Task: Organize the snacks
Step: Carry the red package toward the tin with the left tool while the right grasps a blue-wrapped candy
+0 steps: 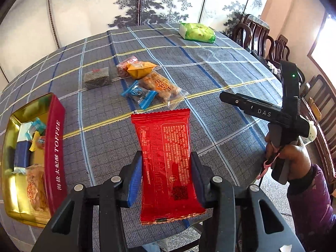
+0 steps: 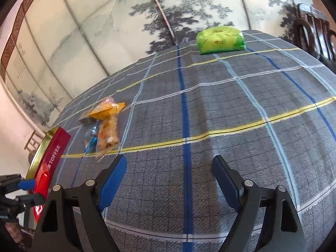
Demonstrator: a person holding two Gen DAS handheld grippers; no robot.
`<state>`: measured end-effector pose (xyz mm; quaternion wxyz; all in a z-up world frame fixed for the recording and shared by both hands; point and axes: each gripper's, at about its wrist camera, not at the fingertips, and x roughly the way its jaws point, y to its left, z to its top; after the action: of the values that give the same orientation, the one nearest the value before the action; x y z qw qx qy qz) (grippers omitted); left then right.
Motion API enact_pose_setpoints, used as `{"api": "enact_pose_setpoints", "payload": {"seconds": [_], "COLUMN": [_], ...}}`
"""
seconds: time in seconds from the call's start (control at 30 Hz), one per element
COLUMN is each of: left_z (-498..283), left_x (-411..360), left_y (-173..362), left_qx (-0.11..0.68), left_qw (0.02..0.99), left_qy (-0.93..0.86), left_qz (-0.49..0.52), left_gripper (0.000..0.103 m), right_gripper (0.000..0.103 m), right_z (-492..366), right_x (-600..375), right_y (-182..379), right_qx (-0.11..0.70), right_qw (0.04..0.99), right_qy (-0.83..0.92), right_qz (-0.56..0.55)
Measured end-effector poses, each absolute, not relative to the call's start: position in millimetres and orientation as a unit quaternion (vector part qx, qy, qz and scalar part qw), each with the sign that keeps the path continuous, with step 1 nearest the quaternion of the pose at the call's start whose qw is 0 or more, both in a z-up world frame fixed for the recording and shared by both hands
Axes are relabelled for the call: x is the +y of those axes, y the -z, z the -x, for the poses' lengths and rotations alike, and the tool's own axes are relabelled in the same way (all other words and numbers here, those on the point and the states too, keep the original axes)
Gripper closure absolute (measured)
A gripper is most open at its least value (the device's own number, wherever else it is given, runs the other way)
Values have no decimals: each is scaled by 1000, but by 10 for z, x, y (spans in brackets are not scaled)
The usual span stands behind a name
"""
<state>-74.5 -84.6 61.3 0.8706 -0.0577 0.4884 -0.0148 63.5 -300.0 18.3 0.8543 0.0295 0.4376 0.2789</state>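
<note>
Your left gripper (image 1: 166, 177) has its jaws closed on a red packet (image 1: 166, 163), held above the surface (image 1: 210, 73), just right of the toffee tin (image 1: 55, 147) that already holds some wrapped sweets. Your right gripper (image 2: 169, 180) hangs with jaws wide apart and nothing between them. A grey checked cloth with blue, white and yellow lines covers the surface; a loose snack pile (image 1: 145, 79) lies mid-surface and a green pack (image 1: 197, 32) near the far edge. Behind stands a painted folding screen (image 1: 147, 0); dark wooden chairs (image 1: 262, 35) line the right side.
</note>
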Motion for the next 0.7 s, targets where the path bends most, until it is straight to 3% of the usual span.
{"api": "enact_pose_setpoints", "payload": {"seconds": [0.07, 0.3, 0.6, 0.7], "left_z": [817, 1034, 1246, 1322], "left_x": [-788, -564, -201, -51], "left_y": [-674, -848, -1006, -1038], "left_qx": [484, 466, 446, 441], "left_qw": [873, 881, 889, 890], "left_qy": [10, -7, -39, -54], "left_qz": [61, 76, 94, 101], "left_gripper": [64, 64, 64, 64], "right_gripper": [35, 38, 43, 53], "right_z": [-589, -380, -535, -626], "right_x": [-2828, -1890, -1109, -972], "right_y": [-264, -456, -176, -30], "right_qx": [433, 386, 399, 417], "right_qw": [848, 802, 772, 766], "right_qy": [-306, -447, -463, -446], "right_qz": [-7, 84, 176, 203]}}
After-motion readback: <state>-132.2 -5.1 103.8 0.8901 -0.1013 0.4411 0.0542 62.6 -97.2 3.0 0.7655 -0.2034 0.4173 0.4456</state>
